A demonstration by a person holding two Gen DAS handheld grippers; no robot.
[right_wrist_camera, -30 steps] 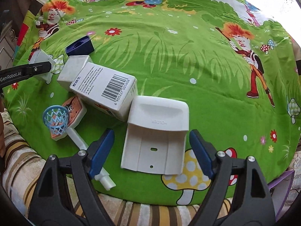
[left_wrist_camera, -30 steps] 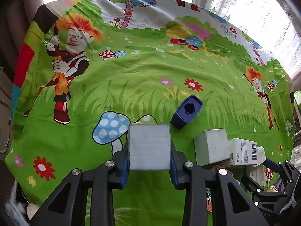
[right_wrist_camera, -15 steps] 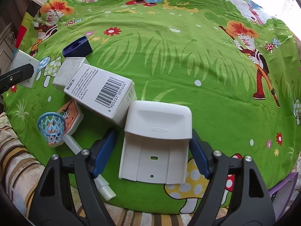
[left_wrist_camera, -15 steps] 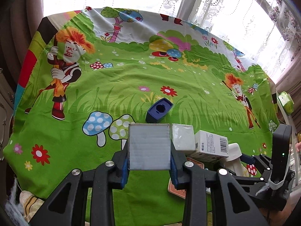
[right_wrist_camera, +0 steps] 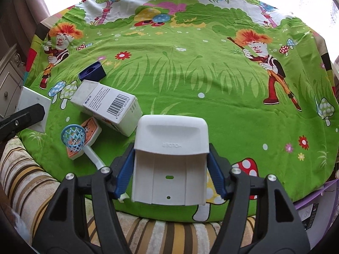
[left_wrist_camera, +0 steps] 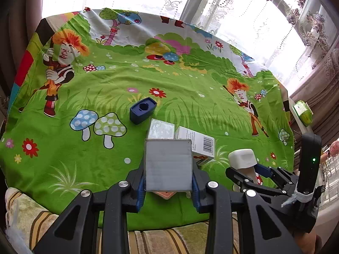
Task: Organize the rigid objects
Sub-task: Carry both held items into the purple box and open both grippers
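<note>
A: Right wrist view: what could slip?

B: My right gripper [right_wrist_camera: 169,177] clamps the white holder [right_wrist_camera: 170,160] only at its lower walls, so it may pivot onto the barcode carton [right_wrist_camera: 110,105]. My left gripper [left_wrist_camera: 168,188] pinches the grey box [left_wrist_camera: 168,165], lifted, I think.

A: Containers?

B: The blue cap [left_wrist_camera: 142,110] looks hollow and empty.

"HOLDER", mirrored, on white plastic holder [right_wrist_camera: 171,146]; barcode digits 6 905227 005605 on white carton [right_wrist_camera: 110,105].
</note>
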